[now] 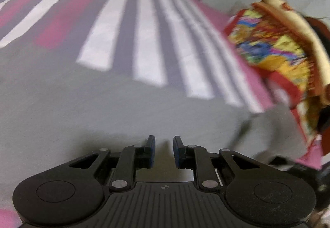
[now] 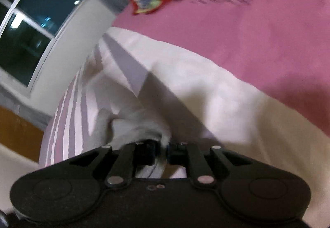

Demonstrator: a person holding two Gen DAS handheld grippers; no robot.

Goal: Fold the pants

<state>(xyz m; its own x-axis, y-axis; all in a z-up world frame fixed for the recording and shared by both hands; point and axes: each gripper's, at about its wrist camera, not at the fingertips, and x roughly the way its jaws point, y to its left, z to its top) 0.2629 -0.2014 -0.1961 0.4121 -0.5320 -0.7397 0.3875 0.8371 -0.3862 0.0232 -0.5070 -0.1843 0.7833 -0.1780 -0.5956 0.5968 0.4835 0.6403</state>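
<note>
Bed [image 1: 253,75] with pink sheet; striped grey-white-pink cover [image 1: 127,27] spread over it. Dark window [image 2: 31,21] beyond bed edge. Colourful red-yellow cloth [image 1: 274,46] heaped near bed's far corner, blurred. Grey pants [image 1: 103,108] lie across cover near bed's front edge. Left tongs [image 1: 164,150] nearly closed, small gap, nothing between them, low over pants. Right tongs [image 2: 160,150] pinching bunched grey pants fabric.
</note>
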